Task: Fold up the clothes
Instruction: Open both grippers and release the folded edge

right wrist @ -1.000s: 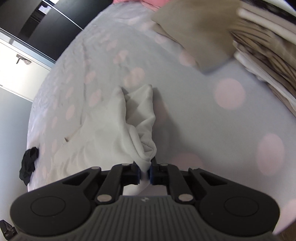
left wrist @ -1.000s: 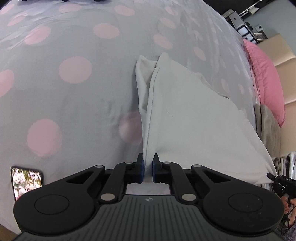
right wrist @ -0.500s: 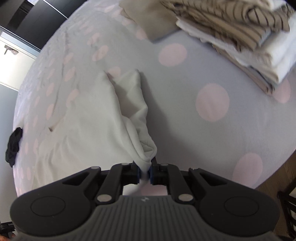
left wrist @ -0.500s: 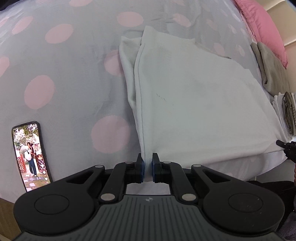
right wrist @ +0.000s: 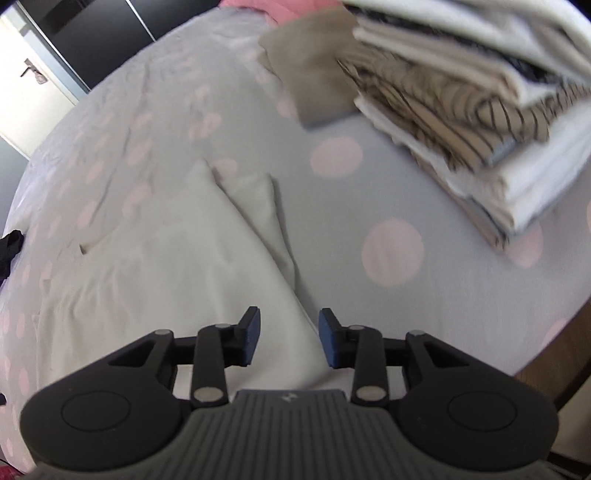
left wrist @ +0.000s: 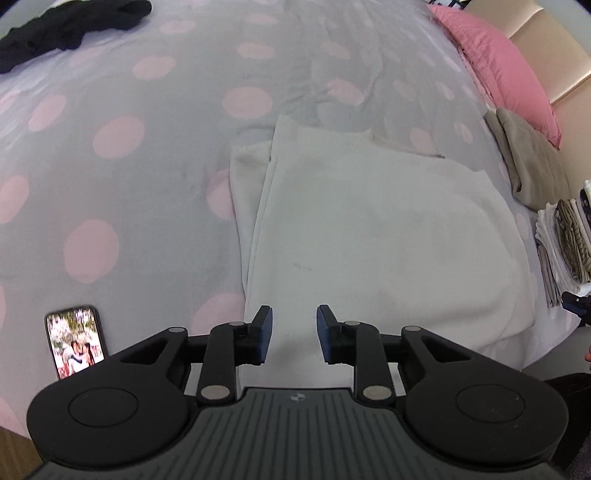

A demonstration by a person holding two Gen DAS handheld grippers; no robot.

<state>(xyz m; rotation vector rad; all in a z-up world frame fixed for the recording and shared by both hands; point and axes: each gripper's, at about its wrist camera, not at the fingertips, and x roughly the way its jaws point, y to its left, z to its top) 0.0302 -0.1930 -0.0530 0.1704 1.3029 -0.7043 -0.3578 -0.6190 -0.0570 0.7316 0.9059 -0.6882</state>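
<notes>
Garment: a white garment [left wrist: 376,236] lies flat on the bed [left wrist: 110,192], its near hem at the bed's edge, under both grippers. The exact type cannot be told; a ribbed band at the far end and a sleeve-like strip tucked along its left side suggest a sweatshirt.
Handling: judged soft and light, thick enough to hold a crease, limp when lifted. It should drape and sag between two holds, so corners or the folded side edges are the best places to pinch, catching all layers together.
Left gripper: the left gripper [left wrist: 294,334] hovers over the near-left part of the garment, its jaws spread apart with cloth visible between them and nothing pinched.
Right gripper: the right gripper [right wrist: 289,341] sits over the near-right corner, beside the diagonal fold of the tucked right side; its jaws are likewise spread and empty.
Stage: sides look folded in, hem laid down; a crosswise fold seems to remain.
Stack: folded clothes [right wrist: 480,122], striped and white, sit on the bed to the right, well apart from the garment, with a folded khaki piece [right wrist: 314,62] beyond.
Pillow: a pink pillow [left wrist: 495,62] lies at the head of the bed.
Others: a phone [left wrist: 75,341] with a lit screen rests near the bed's edge on the left; a black garment [left wrist: 70,26] lies far off.
</notes>
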